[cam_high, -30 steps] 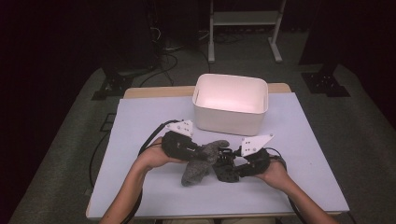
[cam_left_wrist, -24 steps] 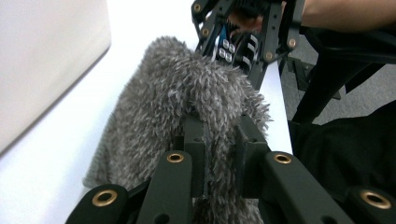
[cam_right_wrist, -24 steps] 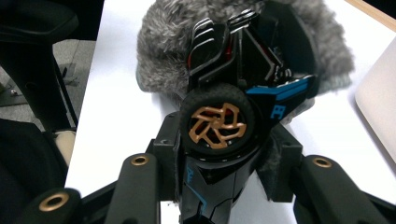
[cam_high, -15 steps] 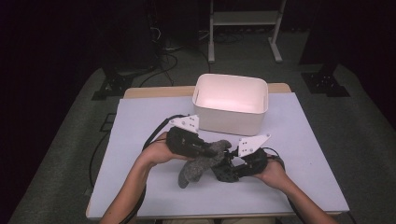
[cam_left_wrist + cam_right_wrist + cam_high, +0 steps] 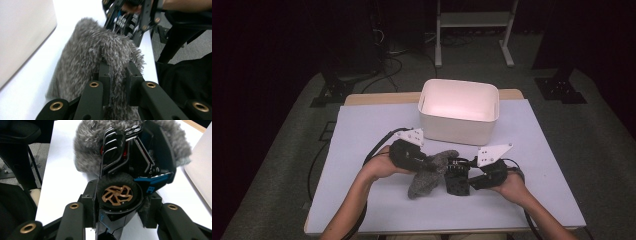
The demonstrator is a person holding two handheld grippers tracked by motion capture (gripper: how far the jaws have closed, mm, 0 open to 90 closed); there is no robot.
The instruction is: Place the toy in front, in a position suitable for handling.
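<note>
1. left gripper (image 5: 117, 82): jaws clenched on a fold of the grey fuzzy cloth (image 5: 100, 55); the pile bulges out between and over both pads, as seen in the left gripper view.
2. right gripper (image 5: 120, 202): jaws grasp a black toy car (image 5: 132, 162) with blue trim, pressed against its sides at a wheel with a bronze hub (image 5: 116, 193), which faces the camera.
3. hidden or unclear: the cloth wraps the far end of the car in the right gripper view, so that end cannot be made out. in the high view the car (image 5: 457, 177) reads as a dark block and its details are lost; the cloth (image 5: 429, 172) covers the left gripper's tips.
4. hand pose, high view: the left hand (image 5: 379, 167) and right hand (image 5: 512, 185) come in from the bottom edge, forearms angled inward, the grippers pointed toward each other low over the table (image 5: 362, 130), meeting at the cloth and car.
5. location: cloth and car sit together near the front centre of the table, just in front of the white bin (image 5: 459, 112), apart from it.
</note>
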